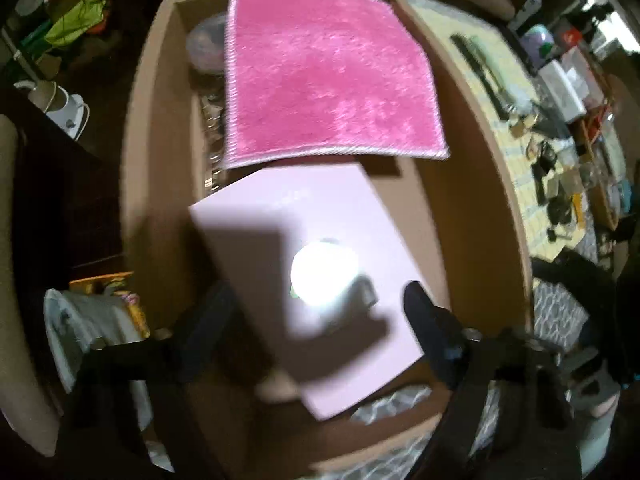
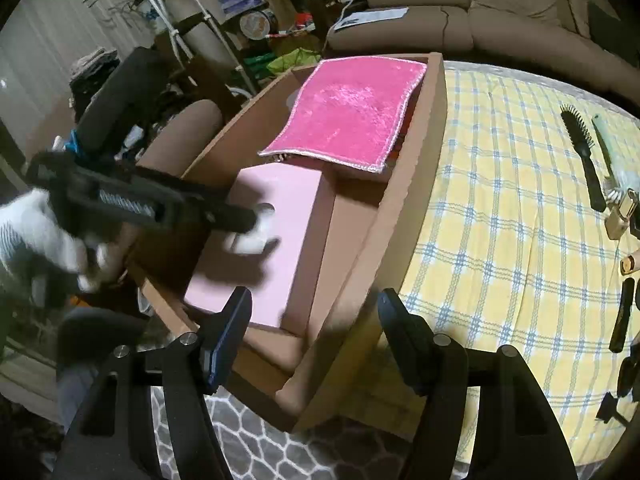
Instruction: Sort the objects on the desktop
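A brown cardboard box [image 2: 404, 216] holds a pale pink box [image 1: 320, 216] with a bright pink cloth [image 1: 324, 76] behind it. A small round white object [image 1: 322, 276] lies on the pale pink box [image 2: 280, 216], blurred; it also shows in the right wrist view [image 2: 252, 242]. My left gripper [image 1: 320, 320] hangs just above it, jaws apart, not touching. In the right wrist view the left gripper [image 2: 248, 224] reaches in from the left. My right gripper [image 2: 314, 312] is open and empty above the box's near edge.
The box stands on a yellow checked cloth [image 2: 500, 208]. A black hairbrush [image 2: 582, 156], a green brush [image 2: 608, 148] and several small dark items [image 2: 622, 320] lie at the right. A sofa [image 2: 460, 12] stands behind, clutter to the left.
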